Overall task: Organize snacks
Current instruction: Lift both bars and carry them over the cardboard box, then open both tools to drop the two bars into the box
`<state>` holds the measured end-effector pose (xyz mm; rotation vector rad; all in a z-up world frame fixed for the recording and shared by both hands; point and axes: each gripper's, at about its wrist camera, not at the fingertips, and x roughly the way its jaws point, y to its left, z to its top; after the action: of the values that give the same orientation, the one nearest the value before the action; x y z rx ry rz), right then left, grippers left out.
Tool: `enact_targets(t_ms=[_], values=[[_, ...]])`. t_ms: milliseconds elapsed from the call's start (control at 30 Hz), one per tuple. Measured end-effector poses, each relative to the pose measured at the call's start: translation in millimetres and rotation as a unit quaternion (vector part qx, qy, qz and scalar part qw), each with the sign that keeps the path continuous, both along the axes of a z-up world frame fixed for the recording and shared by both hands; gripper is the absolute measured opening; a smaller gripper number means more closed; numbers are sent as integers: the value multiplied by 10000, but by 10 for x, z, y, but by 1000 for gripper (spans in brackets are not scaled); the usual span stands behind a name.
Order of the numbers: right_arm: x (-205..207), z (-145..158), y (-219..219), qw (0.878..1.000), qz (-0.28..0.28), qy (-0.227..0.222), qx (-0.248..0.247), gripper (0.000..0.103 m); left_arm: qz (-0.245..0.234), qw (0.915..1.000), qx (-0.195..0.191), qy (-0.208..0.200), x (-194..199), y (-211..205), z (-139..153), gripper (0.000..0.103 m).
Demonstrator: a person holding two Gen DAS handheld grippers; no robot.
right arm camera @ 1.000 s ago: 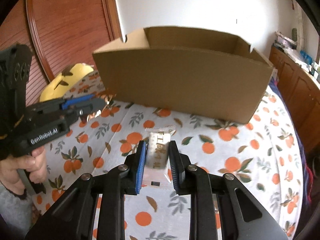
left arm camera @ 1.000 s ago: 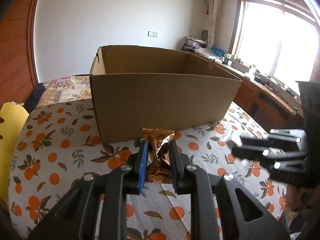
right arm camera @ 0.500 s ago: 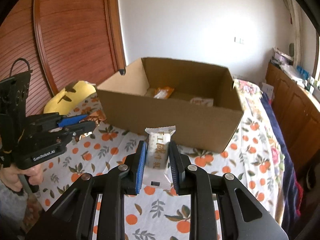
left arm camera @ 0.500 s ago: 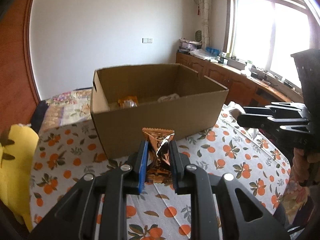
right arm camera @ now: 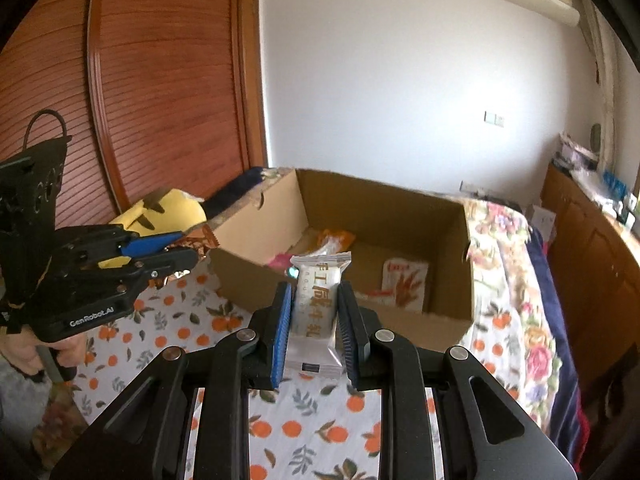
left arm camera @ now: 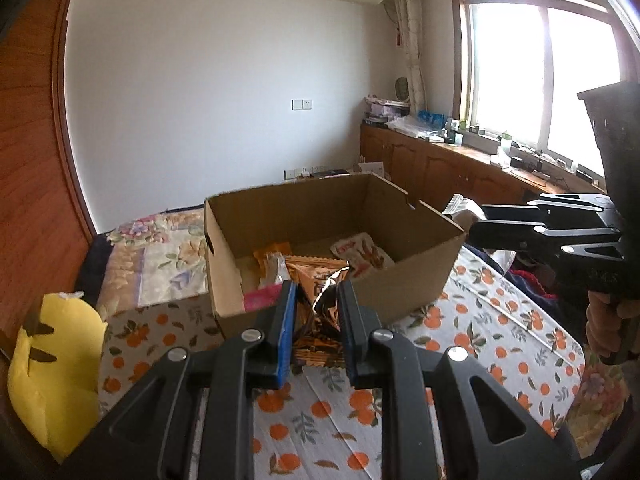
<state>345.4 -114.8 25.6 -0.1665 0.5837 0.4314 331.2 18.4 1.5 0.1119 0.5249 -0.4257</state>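
Observation:
My left gripper (left arm camera: 316,300) is shut on a shiny brown-orange snack packet (left arm camera: 320,292) and holds it above the near wall of an open cardboard box (left arm camera: 416,292). My right gripper (right arm camera: 314,300) is shut on a white snack packet (right arm camera: 316,300) with gold characters, also above the box's (right arm camera: 456,320) near wall. Several snacks lie in the box: an orange packet (right arm camera: 334,238), a pink one (left arm camera: 260,300) and a white-and-red packet (right arm camera: 404,284). The right gripper also shows at the right of the left wrist view (left arm camera: 476,226), the left gripper at the left of the right wrist view (right arm camera: 188,250).
The box stands on a table with an orange-print cloth (left arm camera: 472,320). A yellow plush toy (left arm camera: 52,368) lies at the table's left edge. A bed with a floral cover (right arm camera: 508,248) is behind the box. Wooden cabinets (left arm camera: 440,168) run under the window.
Both grippers have risen with their packets. The box now appears lower in both views and its inside with the snacks has come into sight.

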Motion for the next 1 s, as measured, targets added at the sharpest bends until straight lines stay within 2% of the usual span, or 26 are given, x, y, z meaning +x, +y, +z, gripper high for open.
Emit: enact_targets(t_ms=[233, 367, 667, 1000], values=[[113, 168, 6, 9997, 89, -215, -11, 21, -12, 9998, 3, -194, 179, -67, 249, 19], [194, 173, 7, 9996, 105, -257, -69, 21, 44, 9997, -89, -240, 320, -66, 260, 19], [530, -27, -83, 9998, 1, -123, -146, 21, 188, 9997, -108, 78, 768, -101, -39, 19], [1100, -443, -231, 9992, -199, 324, -87, 21, 178, 9990, -47, 403, 1135, -234, -370, 19]])
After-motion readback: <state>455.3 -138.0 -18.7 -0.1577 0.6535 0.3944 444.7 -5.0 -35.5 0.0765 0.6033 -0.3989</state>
